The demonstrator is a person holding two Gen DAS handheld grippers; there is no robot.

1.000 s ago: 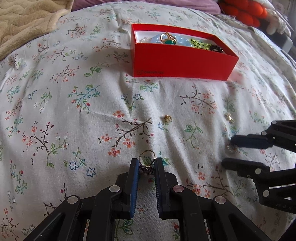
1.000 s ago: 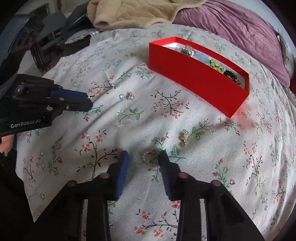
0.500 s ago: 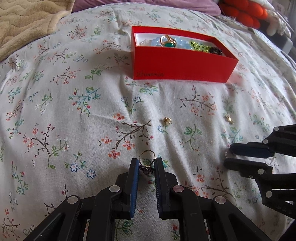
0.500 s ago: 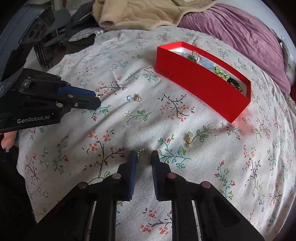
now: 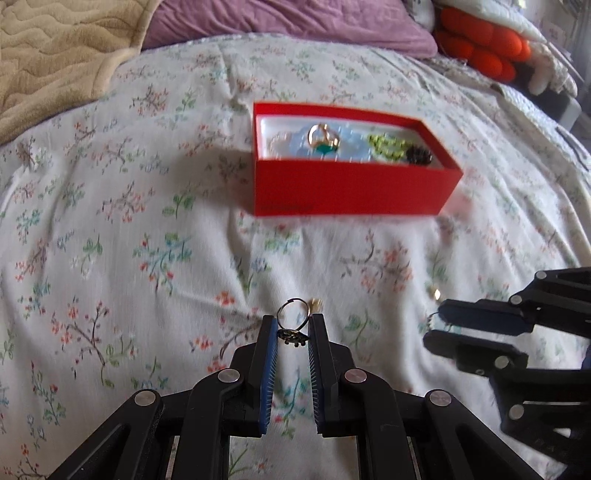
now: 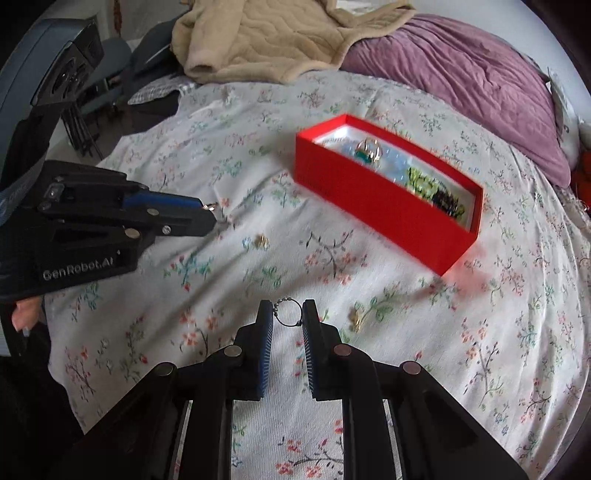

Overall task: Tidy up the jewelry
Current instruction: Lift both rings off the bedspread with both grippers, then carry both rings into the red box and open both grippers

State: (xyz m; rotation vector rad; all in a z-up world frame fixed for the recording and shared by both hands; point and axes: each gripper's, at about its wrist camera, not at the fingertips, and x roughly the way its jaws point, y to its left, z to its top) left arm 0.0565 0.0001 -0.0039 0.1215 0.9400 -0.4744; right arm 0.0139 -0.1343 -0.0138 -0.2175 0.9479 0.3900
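An open red box [image 5: 351,192] [image 6: 384,206] on the flowered bedspread holds a gold ring with a green stone [image 5: 323,138], green beads and dark beads. My left gripper [image 5: 292,325] is shut on a thin ring with a dark ornament [image 5: 291,319], lifted above the cloth. My right gripper [image 6: 288,314] is shut on a beaded ring [image 6: 289,312], also lifted; it shows in the left wrist view [image 5: 437,326]. The left gripper shows in the right wrist view [image 6: 207,216].
A small gold earring [image 6: 263,240] [image 5: 316,302] and another gold piece [image 6: 356,320] [image 5: 436,294] lie loose on the bedspread in front of the box. A beige blanket [image 6: 266,33] and a purple pillow [image 6: 461,70] lie behind it. Orange cushions [image 5: 480,44] sit at the far right.
Both grippers have risen off the bedspread with their rings and moved toward the red box. The right gripper closed on the beaded ring a second ago.
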